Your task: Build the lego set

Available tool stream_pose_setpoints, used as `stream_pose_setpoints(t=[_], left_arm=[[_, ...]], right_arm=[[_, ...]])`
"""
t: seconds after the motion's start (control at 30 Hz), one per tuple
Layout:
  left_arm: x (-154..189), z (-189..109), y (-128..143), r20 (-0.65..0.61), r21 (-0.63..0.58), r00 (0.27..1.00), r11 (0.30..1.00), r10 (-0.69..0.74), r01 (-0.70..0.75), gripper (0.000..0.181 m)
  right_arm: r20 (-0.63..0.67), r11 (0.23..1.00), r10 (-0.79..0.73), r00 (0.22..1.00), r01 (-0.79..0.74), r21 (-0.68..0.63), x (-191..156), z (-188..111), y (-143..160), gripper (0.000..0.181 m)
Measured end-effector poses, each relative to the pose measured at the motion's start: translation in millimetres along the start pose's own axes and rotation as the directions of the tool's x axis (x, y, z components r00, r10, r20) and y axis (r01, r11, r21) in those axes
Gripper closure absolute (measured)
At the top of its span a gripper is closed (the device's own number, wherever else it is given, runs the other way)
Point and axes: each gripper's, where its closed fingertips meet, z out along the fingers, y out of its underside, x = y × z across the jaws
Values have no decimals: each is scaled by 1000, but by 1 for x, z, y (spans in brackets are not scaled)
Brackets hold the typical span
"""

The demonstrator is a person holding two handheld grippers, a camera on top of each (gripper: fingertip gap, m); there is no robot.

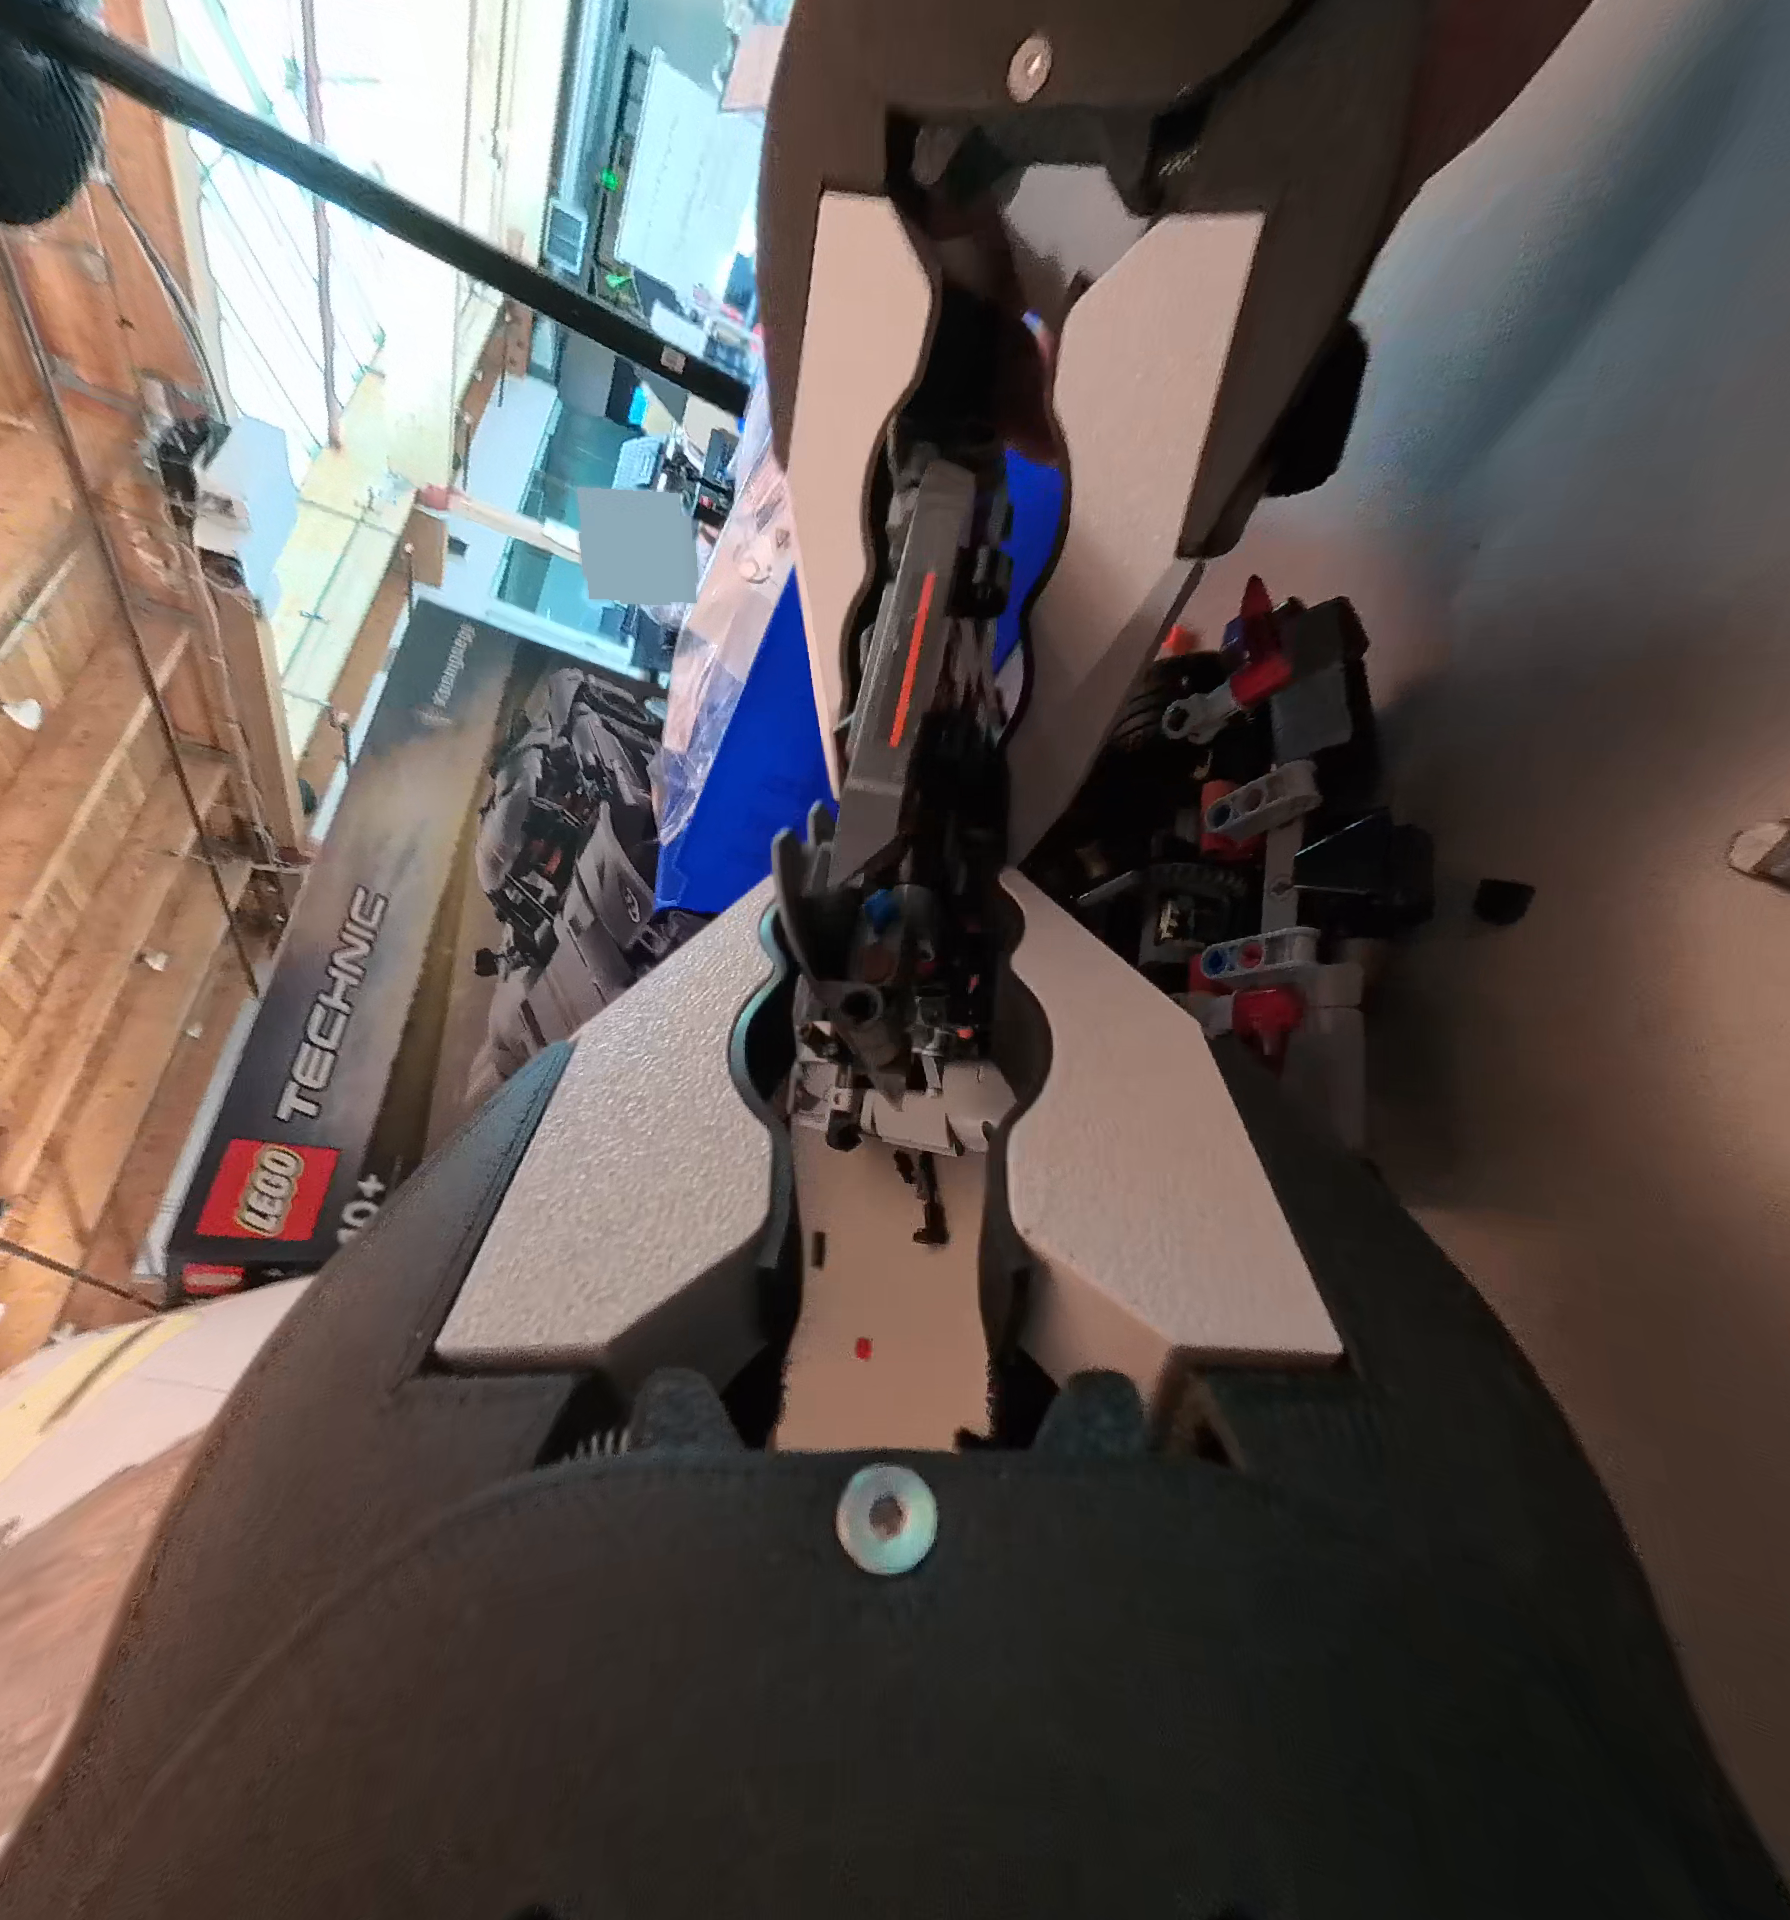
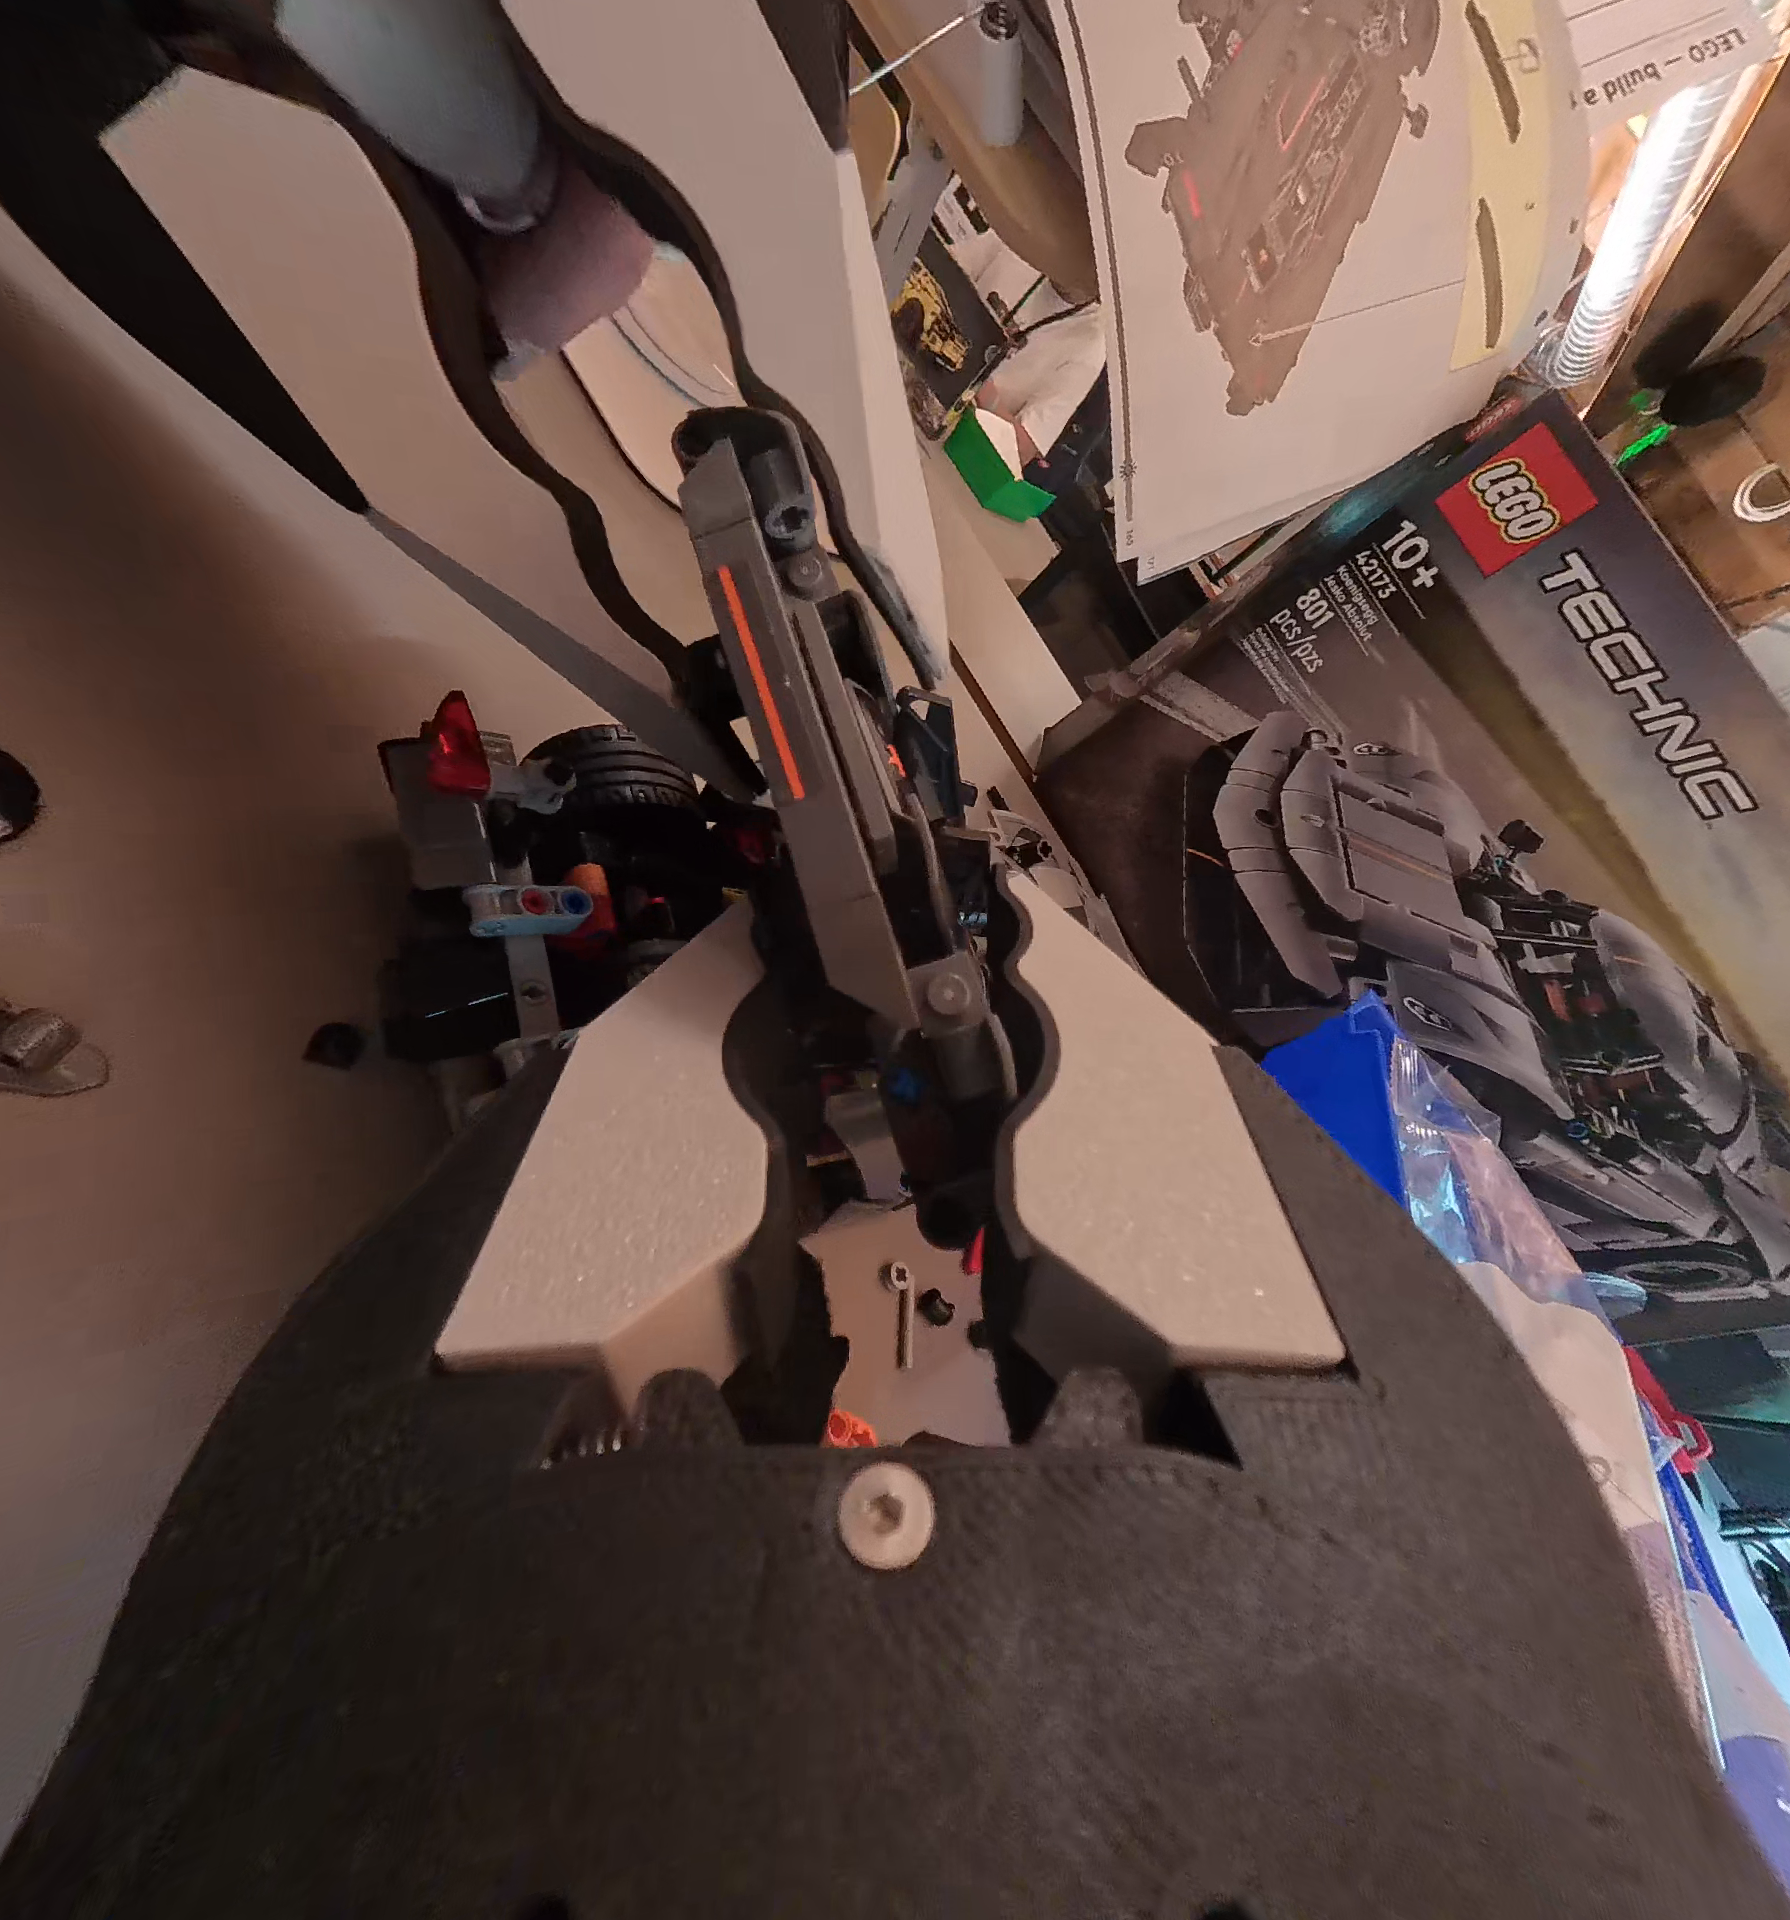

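1. A pale table (image 2: 195, 727) is carrying everything.
2. A half-built car model (image 2: 517, 883) is sitting on it.
3. The set's box (image 2: 1493, 831) is lying alongside.
4. Clear plastic bags (image 2: 1473, 1164) are resting near the box.
5. Tiny loose pieces (image 2: 335, 1042) are lying nearby.

left gripper (image 1: 896, 997): black textured body | white wavy-edged fingers (image 1: 652, 1132) | silver screw (image 1: 886, 1519)

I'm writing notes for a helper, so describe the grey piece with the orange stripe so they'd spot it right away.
Start at the big dark set box leaning at the back of the pale table. In front of it, two white-padded grippers face each other, both clamping a long grey plastic panel assembly. Unlike the loose model chunk with the black tyre beside it, it carries one thin orange stripe lengthwise.
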Motion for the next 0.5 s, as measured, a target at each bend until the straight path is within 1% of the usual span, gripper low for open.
stream_pose_setpoints(t=[0.13,0.2,0.3,0.5], left_arm=[[1,-8,-13,27,11,996,997,81,-81,156],[1,-10,-13,28,-2,993,993,117,-117,159],[2,-13,-8,36,-22,986,987,162,-162,160],[4,-15,-6,69,-37,979,981,191,-189,159]], right_arm=[[4,1000,-8,1000,8,-4,-1,0,1,146],[5,1000,-10,1000,10,-5,-1,0,1,145],[7,1000,-14,1000,14,-14,-2,1,2,147],[0,1000,-25,1000,25,-15,-3,1,1,147]])
